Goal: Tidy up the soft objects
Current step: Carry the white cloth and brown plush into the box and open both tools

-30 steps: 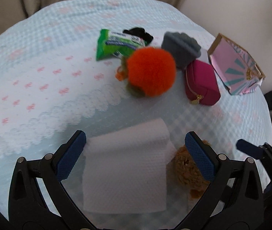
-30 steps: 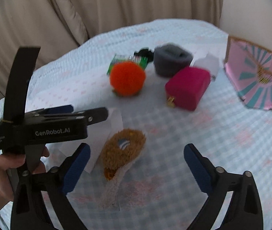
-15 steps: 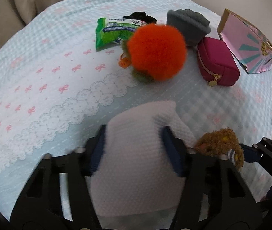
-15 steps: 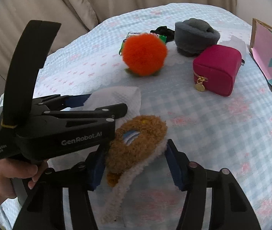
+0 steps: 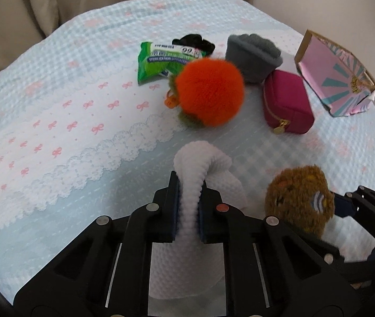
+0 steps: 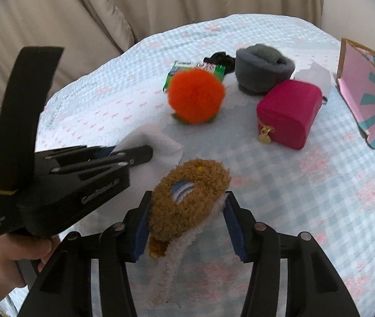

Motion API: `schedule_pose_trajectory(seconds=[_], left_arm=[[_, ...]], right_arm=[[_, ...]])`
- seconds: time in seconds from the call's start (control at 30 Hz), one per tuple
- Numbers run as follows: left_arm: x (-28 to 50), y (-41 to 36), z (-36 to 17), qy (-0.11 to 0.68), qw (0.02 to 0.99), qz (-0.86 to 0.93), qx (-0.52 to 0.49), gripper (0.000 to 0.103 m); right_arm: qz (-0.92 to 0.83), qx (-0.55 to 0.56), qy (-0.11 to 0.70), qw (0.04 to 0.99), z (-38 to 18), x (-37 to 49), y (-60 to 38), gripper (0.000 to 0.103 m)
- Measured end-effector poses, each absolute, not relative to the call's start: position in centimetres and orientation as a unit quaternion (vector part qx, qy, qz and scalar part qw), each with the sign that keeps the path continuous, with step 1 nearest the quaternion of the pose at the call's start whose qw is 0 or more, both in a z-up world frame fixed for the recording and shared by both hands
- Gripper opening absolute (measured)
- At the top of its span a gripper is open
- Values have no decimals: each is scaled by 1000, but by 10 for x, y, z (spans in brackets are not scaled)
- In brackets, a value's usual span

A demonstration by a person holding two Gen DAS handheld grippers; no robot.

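A: Soft objects, counted: one white cloth (image 5: 203, 163), one brown plush (image 6: 187, 198), one orange pompom (image 5: 209, 92), one grey hat (image 5: 253, 52), one magenta pouch (image 5: 286, 105), one green wipes pack (image 5: 161, 60), one black scrunchie (image 5: 195, 42). All on the table (image 5: 55, 132).

B: Grippers?

A: Two. Left hand-held gripper (image 5: 190, 200) just squeezed together, clamped on that cloth, bunched up between the pads. Right hand-held gripper (image 6: 187, 224) just narrowed too, pinching the plush, lower centre in the right wrist view.

B: Anything else?

A: One pink gift bag (image 6: 369, 97), far right, well apart.
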State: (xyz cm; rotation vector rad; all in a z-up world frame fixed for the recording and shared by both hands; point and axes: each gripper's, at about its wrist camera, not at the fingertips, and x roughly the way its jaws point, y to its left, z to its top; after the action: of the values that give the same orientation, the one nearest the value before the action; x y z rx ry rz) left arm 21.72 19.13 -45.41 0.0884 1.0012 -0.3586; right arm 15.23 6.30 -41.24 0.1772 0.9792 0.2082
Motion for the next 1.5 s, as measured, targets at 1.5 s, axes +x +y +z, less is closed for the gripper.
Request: schedule_pose_trajectory(seconds=[1.5], left_arm=[[237,-170,-194,440,884,-157,-23,10]], right_arm=[[37,159,421,892,-155,192,-356,47]])
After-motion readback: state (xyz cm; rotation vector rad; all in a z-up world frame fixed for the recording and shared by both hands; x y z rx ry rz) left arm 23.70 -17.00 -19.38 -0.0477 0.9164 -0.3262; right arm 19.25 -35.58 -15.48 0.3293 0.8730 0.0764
